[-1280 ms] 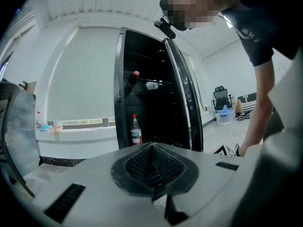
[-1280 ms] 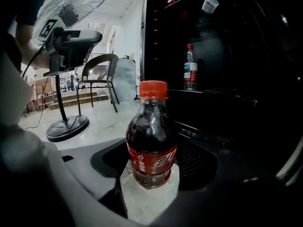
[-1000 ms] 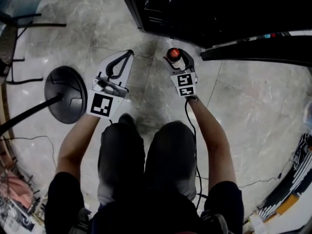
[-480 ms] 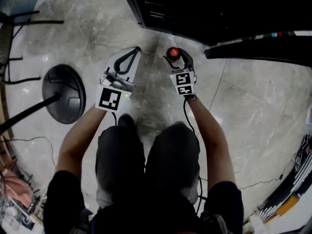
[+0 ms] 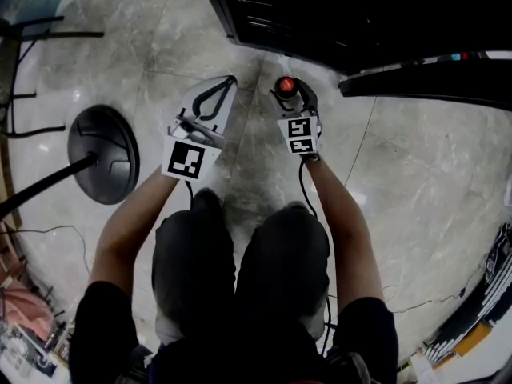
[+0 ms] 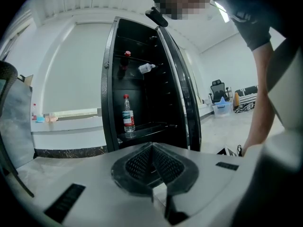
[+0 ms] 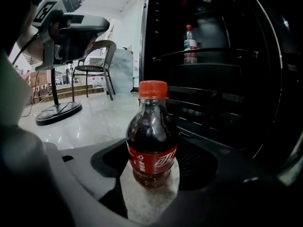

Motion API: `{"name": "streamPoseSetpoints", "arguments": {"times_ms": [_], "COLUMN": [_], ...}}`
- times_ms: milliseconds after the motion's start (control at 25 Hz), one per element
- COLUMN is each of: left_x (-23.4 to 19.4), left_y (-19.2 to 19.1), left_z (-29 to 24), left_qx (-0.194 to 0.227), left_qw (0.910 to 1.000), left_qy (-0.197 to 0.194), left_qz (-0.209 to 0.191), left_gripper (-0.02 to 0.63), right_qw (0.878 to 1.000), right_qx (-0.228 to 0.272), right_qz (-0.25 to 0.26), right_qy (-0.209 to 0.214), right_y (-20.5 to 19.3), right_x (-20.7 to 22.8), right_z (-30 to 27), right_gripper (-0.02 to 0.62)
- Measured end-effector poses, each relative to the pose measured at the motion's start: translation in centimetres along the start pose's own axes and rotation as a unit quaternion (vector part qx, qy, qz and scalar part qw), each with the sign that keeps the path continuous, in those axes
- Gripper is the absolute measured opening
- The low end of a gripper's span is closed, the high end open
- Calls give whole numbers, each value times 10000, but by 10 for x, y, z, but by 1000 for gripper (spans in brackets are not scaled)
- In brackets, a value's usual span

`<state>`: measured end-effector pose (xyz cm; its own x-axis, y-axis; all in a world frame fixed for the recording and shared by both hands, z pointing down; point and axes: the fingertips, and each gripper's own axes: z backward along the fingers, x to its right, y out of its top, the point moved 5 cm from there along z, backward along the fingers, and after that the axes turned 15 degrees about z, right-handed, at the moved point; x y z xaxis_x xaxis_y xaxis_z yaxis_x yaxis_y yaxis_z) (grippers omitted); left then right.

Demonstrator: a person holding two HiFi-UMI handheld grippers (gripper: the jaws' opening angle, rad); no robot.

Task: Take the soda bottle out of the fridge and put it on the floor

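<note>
Left claw (image 5: 228,81), right claw (image 5: 290,91) with soda bottle (image 5: 286,86) now lower.

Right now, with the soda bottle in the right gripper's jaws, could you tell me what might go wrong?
The soda bottle is gripped low on its body by the right gripper, so it may tip if released tilted onto the glossy floor. The open fridge door stands close beside that gripper; a sideways swing could knock it.

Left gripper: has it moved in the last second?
Yes. The left gripper has shifted away from the round stand base, toward the fridge.
</note>
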<state>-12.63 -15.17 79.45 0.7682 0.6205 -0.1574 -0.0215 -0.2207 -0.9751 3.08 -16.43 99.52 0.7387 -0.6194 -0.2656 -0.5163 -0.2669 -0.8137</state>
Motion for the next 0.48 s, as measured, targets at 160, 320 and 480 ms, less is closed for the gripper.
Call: {"name": "streamPoseSetpoints", "arguments": {"times_ms": [160, 320, 480], "left_x": [1, 2, 1], "left_y": [-10, -18, -25], "left_z": [-4, -6, -7], "left_qx": [-86, -141, -197], "left_qw": [9999, 9996, 9996], "left_qy": [-19, -77, -57], "left_qz": [-129, -211, -212], "left_gripper": [25, 25, 25], "right_qw": [10000, 9999, 9996], "right_qx": [-40, 26, 142], "right_qz": [18, 11, -108], "right_qy": [-43, -122, -226], "right_y": [-8, -11, -15], "right_x": [-1, 0, -1], "right_z": [-3, -3, 0], "right_gripper": [311, 311, 313]}}
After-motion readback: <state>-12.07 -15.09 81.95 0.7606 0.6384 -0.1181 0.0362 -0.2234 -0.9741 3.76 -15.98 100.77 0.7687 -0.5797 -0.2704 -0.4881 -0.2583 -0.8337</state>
